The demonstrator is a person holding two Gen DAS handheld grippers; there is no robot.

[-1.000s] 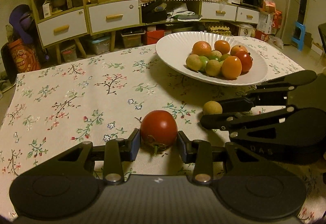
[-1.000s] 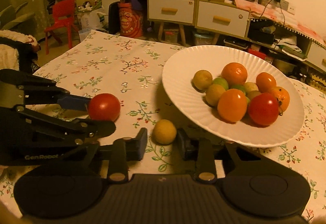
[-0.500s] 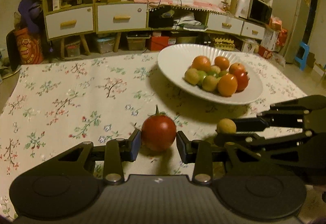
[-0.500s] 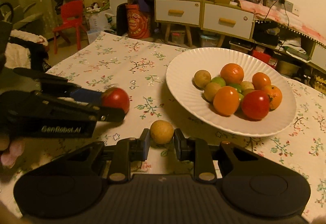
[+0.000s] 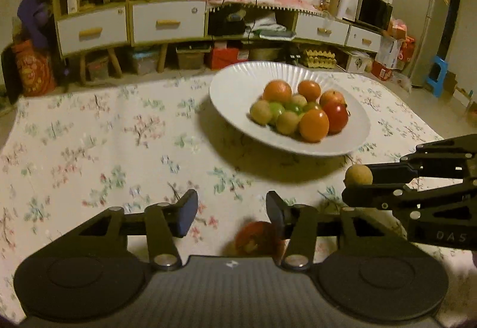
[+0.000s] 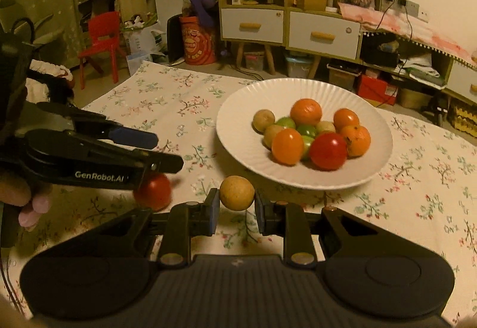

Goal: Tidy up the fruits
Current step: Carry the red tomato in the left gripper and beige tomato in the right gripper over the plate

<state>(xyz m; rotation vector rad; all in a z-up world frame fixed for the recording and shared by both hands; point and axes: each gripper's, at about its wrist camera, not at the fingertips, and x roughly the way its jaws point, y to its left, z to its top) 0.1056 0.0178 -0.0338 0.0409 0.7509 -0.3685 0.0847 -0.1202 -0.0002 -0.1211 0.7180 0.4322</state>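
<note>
Progress well past halfway, judging by the piled plate and only two strays left outside it.

Far left in the right wrist view: left gripper (image 6: pixel 155 149), jaws opening, nothing between the pads. Below and just beside its lower finger, tomato (image 6: pixel 153 191) blurred, loose, apparently dropping or rolling onto the cloth (image 6: pixel 167 107); whether touching the cloth cannot be told. Same tomato low in the left wrist view (image 5: pixel 258 240), under the gripper's right finger, outside the gap. Not yet on the plate, so probably needs a fresh grasp.

Centre: right gripper (image 6: pixel 237 205) clamped on a small tan fruit (image 6: pixel 237 193), pads pressing both sides, fruit off the cloth and near the plate's front rim. Seen side-on in the left wrist view, too, fruit (image 5: pixel 358 175) pinched at the fingertips just short of the rim. Likely next: carry over the rim and release.

Right: white plate (image 6: pixel 238 137) on the cloth, already holding a heap of oranges, green and tan fruits, and one red tomato, all bunched towards the middle. Room left on the near-left side of the plate.

Remaining, as a judgement: tan fruit to set down, tomato to retrieve and add.
</note>
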